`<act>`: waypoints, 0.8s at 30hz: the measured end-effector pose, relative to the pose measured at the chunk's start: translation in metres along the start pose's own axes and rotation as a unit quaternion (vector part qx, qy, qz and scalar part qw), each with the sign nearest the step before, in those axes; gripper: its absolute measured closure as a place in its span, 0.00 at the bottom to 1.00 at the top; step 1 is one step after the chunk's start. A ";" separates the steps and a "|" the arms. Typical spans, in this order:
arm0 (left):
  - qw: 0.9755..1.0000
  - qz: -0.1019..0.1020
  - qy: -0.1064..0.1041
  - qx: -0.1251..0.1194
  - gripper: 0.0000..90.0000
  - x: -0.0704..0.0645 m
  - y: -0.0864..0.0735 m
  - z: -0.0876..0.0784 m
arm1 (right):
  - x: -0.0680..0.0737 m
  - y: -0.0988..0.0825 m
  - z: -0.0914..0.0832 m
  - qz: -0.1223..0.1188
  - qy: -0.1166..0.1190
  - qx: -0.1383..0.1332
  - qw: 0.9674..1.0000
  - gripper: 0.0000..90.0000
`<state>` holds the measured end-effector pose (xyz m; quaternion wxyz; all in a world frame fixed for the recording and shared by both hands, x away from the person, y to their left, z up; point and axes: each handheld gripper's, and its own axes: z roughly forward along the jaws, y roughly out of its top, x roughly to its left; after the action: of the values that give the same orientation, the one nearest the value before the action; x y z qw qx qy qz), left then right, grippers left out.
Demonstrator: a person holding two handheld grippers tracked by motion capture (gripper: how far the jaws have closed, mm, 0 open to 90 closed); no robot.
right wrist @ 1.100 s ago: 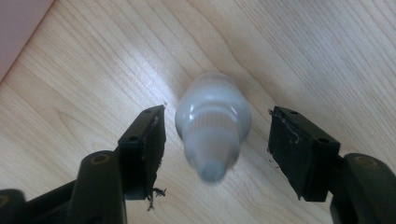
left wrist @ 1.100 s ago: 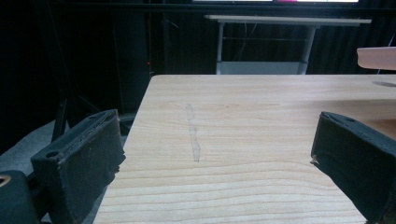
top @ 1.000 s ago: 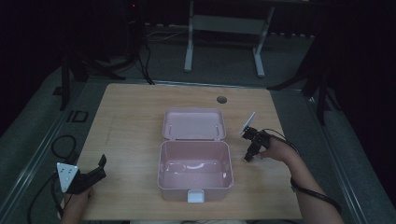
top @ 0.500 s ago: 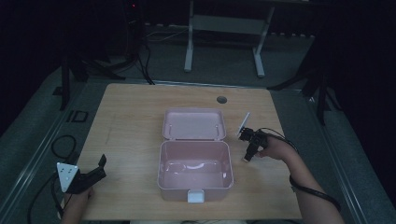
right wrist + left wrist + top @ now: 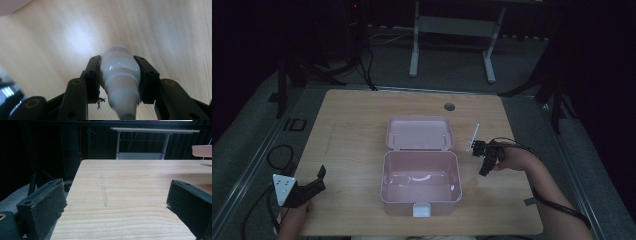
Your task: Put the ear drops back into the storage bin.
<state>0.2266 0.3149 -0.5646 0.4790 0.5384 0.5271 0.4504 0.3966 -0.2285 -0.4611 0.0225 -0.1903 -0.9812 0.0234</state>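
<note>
Both tongs sit at opposite ends of the wooden table (image 5: 362, 120), and only 1 carries anything. Largest on that table is the pink box (image 5: 421, 180), standing open near the front edge with its lid (image 5: 419, 133) folded back flat behind it. Its tub looks empty: I see bare pink floor with a pale glint, and nothing lying inside. A white latch tab sits at its front wall.

To the right of the box, the right gripper (image 5: 476, 145) is clenched on a small white dropper bottle (image 5: 120, 75), both pads pressing its shoulder, cap end toward the camera. In the high view the bottle (image 5: 474, 136) rises slantwise above the table, near the box's right wall but apart from it.

My reading: the pick-up is done and the carry is in hand. Next, the bottle must travel left over the box rim, come down inside the tub, then be let go.

At the front left corner, the left gripper (image 5: 312, 182) rests released, jaws wide, nothing between them.
</note>
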 end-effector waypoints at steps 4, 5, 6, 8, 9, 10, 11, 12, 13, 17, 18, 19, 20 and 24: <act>1.000 0.000 0.000 0.000 0.03 0.000 0.000 0.000 | 0.010 -0.006 -0.007 -0.054 0.010 -0.004 0.998 0.66; 1.000 -0.001 0.000 0.000 0.03 0.000 0.000 0.000 | 0.012 -0.007 -0.008 -0.064 0.008 -0.004 0.998 0.66; 1.000 -0.001 0.000 0.001 0.03 0.000 0.000 0.000 | 0.014 -0.009 -0.009 -0.075 0.010 -0.005 0.997 0.66; 1.000 -0.001 0.000 0.001 0.03 0.000 0.000 0.000 | 0.017 -0.010 -0.010 -0.087 0.013 -0.006 0.996 0.66; 1.000 -0.001 0.000 0.000 0.03 0.000 0.000 0.000 | 0.023 -0.012 -0.013 -0.117 0.007 -0.005 0.993 0.66; 1.000 0.000 0.001 0.000 0.03 0.000 0.000 0.000 | 0.025 -0.013 -0.013 -0.125 0.006 -0.003 0.992 0.66; 1.000 -0.001 0.001 0.001 0.03 0.000 0.000 0.000 | 0.027 -0.013 -0.014 -0.136 0.000 -0.002 0.991 0.66; 1.000 -0.001 0.000 0.001 0.03 0.000 0.000 0.000 | 0.030 -0.013 -0.015 -0.146 -0.004 -0.001 0.989 0.66; 1.000 -0.001 0.001 0.000 0.03 0.000 0.000 0.000 | 0.032 -0.014 -0.016 -0.154 -0.008 0.000 0.988 0.66; 1.000 -0.001 0.001 0.001 0.03 0.000 0.000 0.000 | 0.041 -0.013 -0.017 -0.183 -0.023 0.009 0.983 0.66; 1.000 -0.001 0.001 0.000 0.03 0.000 0.000 0.000 | 0.043 -0.013 -0.018 -0.193 -0.028 0.009 0.981 0.66; 1.000 0.000 0.001 0.000 0.03 0.000 0.000 0.000 | 0.046 -0.012 -0.018 -0.198 -0.027 0.010 0.980 0.66; 1.000 0.000 0.001 0.000 0.03 0.000 0.000 0.000 | 0.048 -0.012 -0.018 -0.202 -0.027 0.013 0.979 0.66; 1.000 -0.001 0.002 0.001 0.03 0.000 0.000 0.000 | 0.057 -0.009 -0.020 -0.219 -0.037 0.027 0.975 0.66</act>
<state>0.2266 0.3147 -0.5646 0.4781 0.5374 0.5286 0.4508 0.3416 -0.2148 -0.4385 -0.0039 0.0313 -0.9982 0.0509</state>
